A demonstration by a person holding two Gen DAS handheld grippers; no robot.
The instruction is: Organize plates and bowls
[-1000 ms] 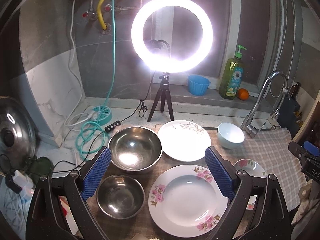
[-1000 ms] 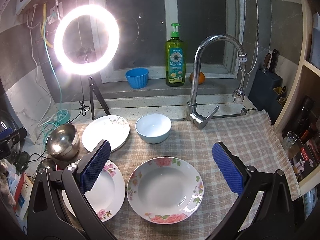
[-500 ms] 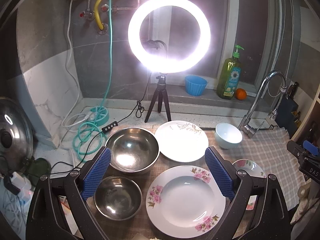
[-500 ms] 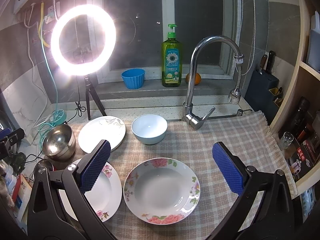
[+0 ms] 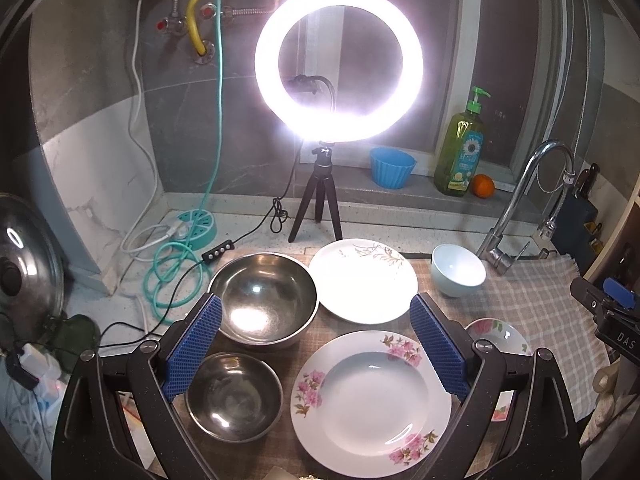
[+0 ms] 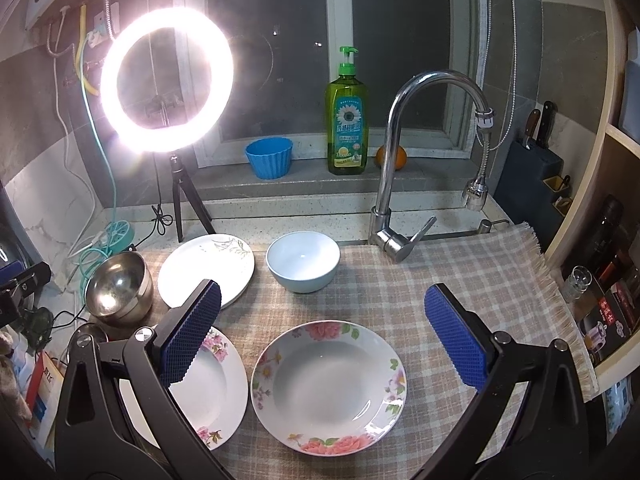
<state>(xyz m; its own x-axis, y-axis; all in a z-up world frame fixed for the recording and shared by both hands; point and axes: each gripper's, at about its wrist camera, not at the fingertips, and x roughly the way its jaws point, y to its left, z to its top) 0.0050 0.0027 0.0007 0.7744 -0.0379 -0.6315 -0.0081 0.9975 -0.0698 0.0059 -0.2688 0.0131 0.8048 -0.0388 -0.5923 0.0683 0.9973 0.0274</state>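
Left wrist view: we see the left gripper (image 5: 316, 344) hovering with its jaws spread wide and empty above a cloth-covered table (image 5: 536, 292). Between the blue pads, at lower centre, lies a pink-flowered plate (image 5: 372, 396). At lower left sits a small steel bowl (image 5: 234, 396), and just above it a large steel bowl (image 5: 264, 300). A white plate with a leaf motif (image 5: 362, 280) lies at centre, close beside the large steel bowl, and a pale blue bowl (image 5: 458, 270) stands to its right. At lower right, a second floral plate (image 5: 500, 336) is partly hidden behind the gripper's arm. A lit ring light (image 5: 338, 62) on a tripod dominates the upper centre.

From the right wrist view, we find the right gripper (image 6: 320, 336) likewise released, jaws apart and holding nothing, poised over a deep floral plate (image 6: 328, 380) at lower centre. The pink-flowered plate (image 6: 216, 392) lies just beside it at lower left, partly behind the left pad. The pale blue bowl (image 6: 303, 260) stands at centre, the leaf-motif plate (image 6: 208, 264) to its left, and the large steel bowl (image 6: 118, 288) further left. A tap (image 6: 400, 160) rises at upper right, with a green soap bottle (image 6: 346, 116) on the sill behind.
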